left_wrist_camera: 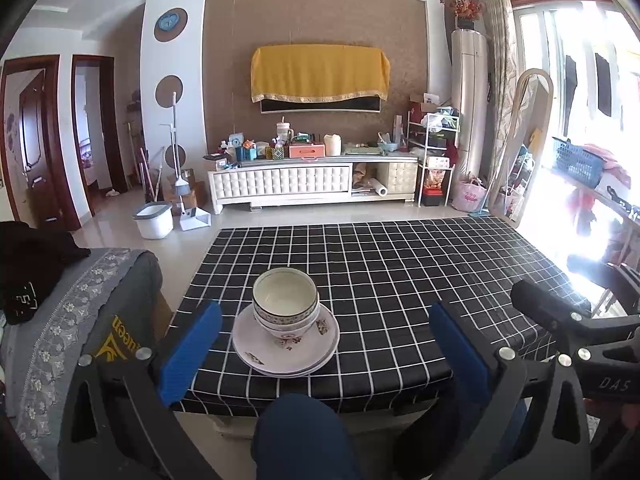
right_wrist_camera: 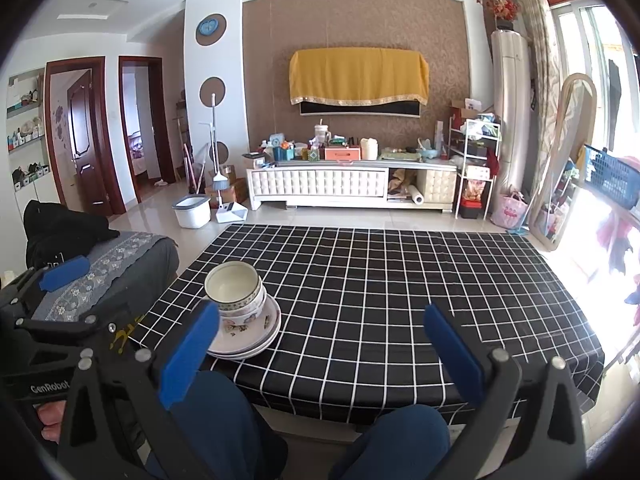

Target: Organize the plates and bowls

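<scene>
Two bowls [left_wrist_camera: 286, 304] sit nested on a stack of plates [left_wrist_camera: 286, 346] near the front-left corner of your table [left_wrist_camera: 400, 280], on its black checked cloth. Your left gripper [left_wrist_camera: 326, 344] and right gripper [right_wrist_camera: 320, 350] both hang at the front edge with jaws wide apart, holding nothing. Your knees [right_wrist_camera: 400, 440] show below them.

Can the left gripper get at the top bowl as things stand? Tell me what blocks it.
Probably yes. The left gripper is open, pointing straight at the top bowl on the stacked plates. Nothing lies between them; only bare tablecloth surrounds the stack.
</scene>
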`<move>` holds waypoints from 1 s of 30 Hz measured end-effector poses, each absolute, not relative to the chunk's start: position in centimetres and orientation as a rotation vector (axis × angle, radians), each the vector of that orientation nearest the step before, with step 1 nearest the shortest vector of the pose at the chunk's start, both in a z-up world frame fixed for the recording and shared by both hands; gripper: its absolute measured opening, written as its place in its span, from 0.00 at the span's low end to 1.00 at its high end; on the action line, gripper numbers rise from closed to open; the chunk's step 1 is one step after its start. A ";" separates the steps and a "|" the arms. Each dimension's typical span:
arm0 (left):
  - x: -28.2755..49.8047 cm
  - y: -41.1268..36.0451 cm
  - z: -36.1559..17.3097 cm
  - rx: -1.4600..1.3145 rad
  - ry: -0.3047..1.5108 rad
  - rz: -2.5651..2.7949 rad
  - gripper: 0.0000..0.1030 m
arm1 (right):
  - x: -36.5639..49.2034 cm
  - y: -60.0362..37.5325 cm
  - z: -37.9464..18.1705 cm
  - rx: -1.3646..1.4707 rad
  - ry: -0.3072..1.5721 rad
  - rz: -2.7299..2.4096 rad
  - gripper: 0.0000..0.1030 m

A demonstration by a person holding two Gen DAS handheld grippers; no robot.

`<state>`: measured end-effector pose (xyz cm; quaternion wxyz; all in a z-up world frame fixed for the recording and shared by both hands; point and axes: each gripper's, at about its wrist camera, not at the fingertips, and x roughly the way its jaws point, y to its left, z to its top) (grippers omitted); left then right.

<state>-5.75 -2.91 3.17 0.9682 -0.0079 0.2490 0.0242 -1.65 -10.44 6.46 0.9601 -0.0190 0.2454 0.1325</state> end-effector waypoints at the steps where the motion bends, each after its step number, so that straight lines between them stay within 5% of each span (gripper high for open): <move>1: -5.8 -2.9 3.1 -0.019 0.505 0.048 1.00 | -1.6 -10.5 6.4 -0.041 0.497 0.267 1.00; 30: -5.7 -2.5 2.7 -0.047 0.527 0.022 1.00 | -1.9 -10.7 6.3 -0.034 0.499 0.261 1.00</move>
